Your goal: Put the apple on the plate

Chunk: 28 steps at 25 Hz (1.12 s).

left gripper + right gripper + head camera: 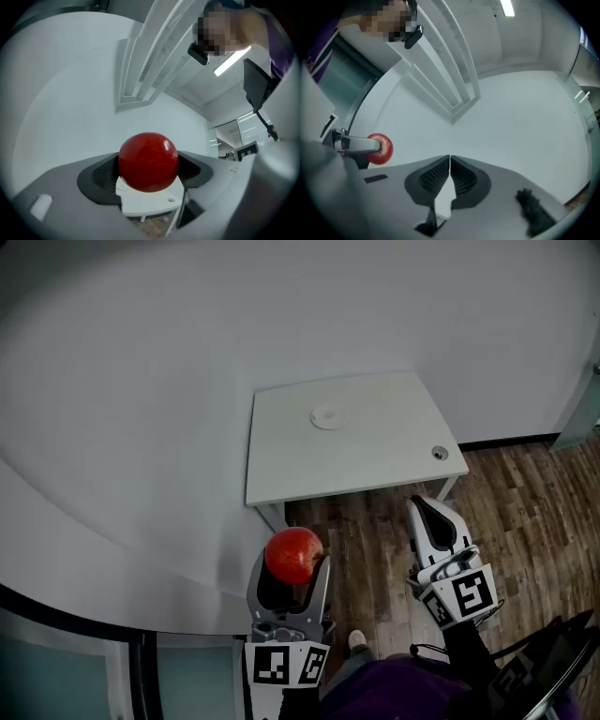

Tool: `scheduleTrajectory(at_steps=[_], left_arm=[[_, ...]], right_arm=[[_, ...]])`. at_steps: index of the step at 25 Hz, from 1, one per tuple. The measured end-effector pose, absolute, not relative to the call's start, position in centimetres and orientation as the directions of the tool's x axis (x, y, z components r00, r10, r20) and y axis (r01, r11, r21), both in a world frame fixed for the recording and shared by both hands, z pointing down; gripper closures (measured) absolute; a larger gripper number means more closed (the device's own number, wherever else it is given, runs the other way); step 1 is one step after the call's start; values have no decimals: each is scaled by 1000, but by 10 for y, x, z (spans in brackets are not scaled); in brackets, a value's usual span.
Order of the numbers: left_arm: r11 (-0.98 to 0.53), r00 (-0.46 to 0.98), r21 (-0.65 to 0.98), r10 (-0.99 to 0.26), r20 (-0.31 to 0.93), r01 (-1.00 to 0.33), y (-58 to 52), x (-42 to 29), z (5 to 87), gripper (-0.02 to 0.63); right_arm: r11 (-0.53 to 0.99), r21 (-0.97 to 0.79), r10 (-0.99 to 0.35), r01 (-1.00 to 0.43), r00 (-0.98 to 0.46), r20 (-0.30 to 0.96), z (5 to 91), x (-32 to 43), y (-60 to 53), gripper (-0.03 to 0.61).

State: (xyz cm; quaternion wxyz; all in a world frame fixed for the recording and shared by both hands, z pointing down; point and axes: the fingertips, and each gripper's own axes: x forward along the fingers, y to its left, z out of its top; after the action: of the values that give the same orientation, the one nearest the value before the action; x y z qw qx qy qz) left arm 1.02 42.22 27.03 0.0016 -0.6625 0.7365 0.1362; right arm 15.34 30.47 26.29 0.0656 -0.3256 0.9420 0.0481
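So the white table (375, 460) sits up at 12 o'clock from me, with a strip of wood floor (375, 540) and the table's near edge to get over first. It's basically bare, just the plate (326, 416) mid-table and a little round fitting (439, 454) by its 4 o'clock corner, so there's plenty of room to come in. The apple (294, 554) is clamped in my left fingers (96, 180), which are spread wide round it. It's well short of the plate, which lies about 12 from it. It's round, so no axis to fuss over. A curved white wall (141, 474) hugs my 9 o'clock. My right fingers (433, 178) are pressed together, empty, off at 3.
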Motion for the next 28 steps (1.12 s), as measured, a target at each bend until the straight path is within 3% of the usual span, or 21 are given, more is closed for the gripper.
scheduleTrajectory(at_steps=[10,28], left_arm=[[56,-105,237,-974,-199,-970,434,0,272,245],[95,-145,285,-976,-160,-954,323,-67,316,245]], right_arm=[[765,-34,-640,-643,-755,-141,260,145,303,566],[768,-18,-639,-640,-763,-98,292,74,182,566]])
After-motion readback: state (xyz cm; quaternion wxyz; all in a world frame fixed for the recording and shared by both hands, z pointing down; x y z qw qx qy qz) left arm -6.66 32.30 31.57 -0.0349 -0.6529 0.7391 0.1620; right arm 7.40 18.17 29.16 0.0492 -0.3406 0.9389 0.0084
